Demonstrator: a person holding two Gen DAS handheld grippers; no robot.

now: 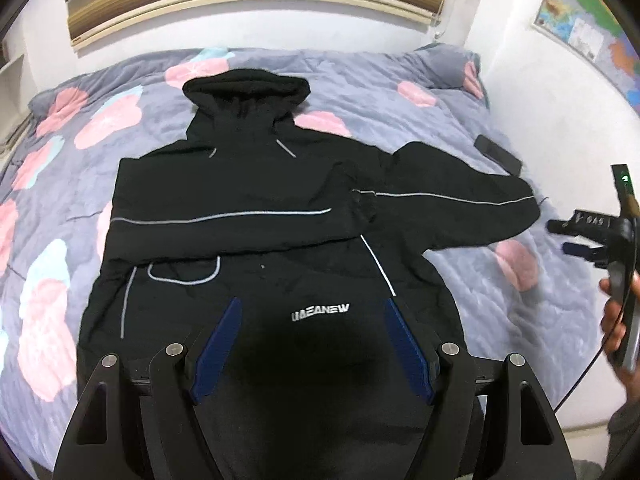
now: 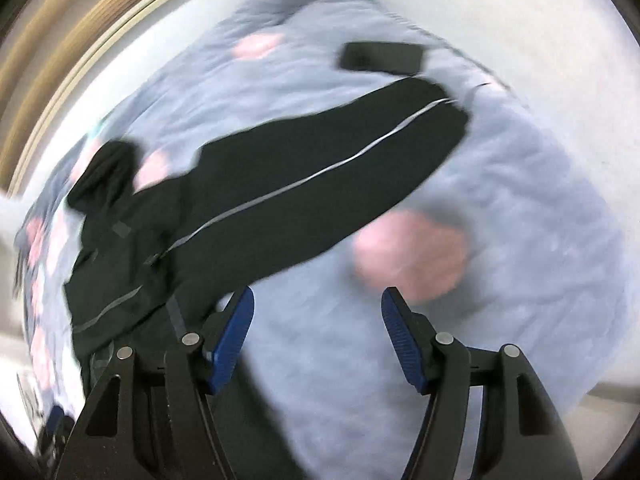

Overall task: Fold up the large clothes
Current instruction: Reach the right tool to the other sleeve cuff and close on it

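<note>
1. Black hoodie (image 1: 256,200) lies flat on the bed w/ the grey floral quilt (image 1: 460,300), roughly mid-bed, hood (image 1: 246,90) toward the headboard edge, hem toward the foot edge nearest me.
2. In my left wrist view one sleeve is already folded across the chest, grey piping running along it; white logo text (image 1: 320,312) sits lower on the front.
3. Other sleeve (image 1: 460,204) is spread out sideways toward the wall-side edge of the bed, cuff end flat on the quilt.
4. My left gripper (image 1: 312,356) hangs over the lower front of the hoodie, blue pads (image 1: 218,348) apart, nothing between them, so it's released.
5. My right gripper (image 2: 316,340) is over bare quilt just beside the spread sleeve (image 2: 320,176); jaws spread, nothing gripped. Pic is badly motion-blurred, so fine detail there I can't tell.
6. Left view also catches the right gripper at the frame's right side, w/ a hand (image 1: 616,320) around its handle and a cable trailing down.
7. Dark phone (image 1: 498,154) lies on the quilt near the wall-side edge, just past the sleeve cuff, apart from it.
8. Beyond: wooden headboard (image 1: 256,0), white wall, a colourful map (image 1: 588,28) on the wall at the far right corner.
</note>
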